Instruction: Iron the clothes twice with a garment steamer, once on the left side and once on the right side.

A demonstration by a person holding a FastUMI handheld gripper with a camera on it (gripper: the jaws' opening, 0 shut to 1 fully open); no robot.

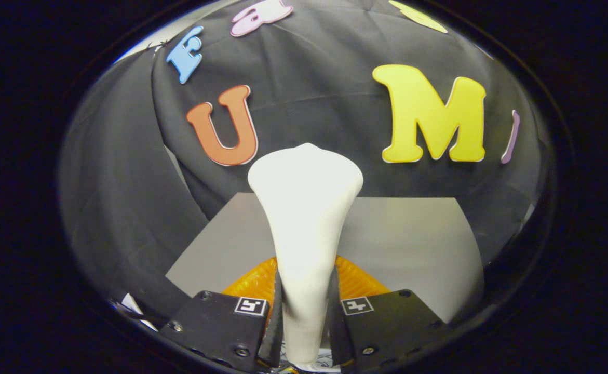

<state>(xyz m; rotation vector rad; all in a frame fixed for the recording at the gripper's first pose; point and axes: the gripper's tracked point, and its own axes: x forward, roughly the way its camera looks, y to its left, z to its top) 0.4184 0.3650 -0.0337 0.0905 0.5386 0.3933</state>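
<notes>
Standing upright between the gripper fingers, clamped: white garment steamer.

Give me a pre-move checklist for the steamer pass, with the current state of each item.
1. Grip: the gripper is shut on the white steamer, with both fingers pressing its narrow handle. Ok.
2. Steamer attitude: it stands straight up between the fingers, its wide head topmost. Ok.
3. Garment to iron: an orange item peeks out behind the handle, just beyond the fingers. Whether it is the clothes, and whether it is laid flat, cannot tell.
4. Head aimed at fabric: the head faces the black cloth wall, not the grey table. Not ok.
5. Steam on: no steam visible. Cannot tell.
</notes>
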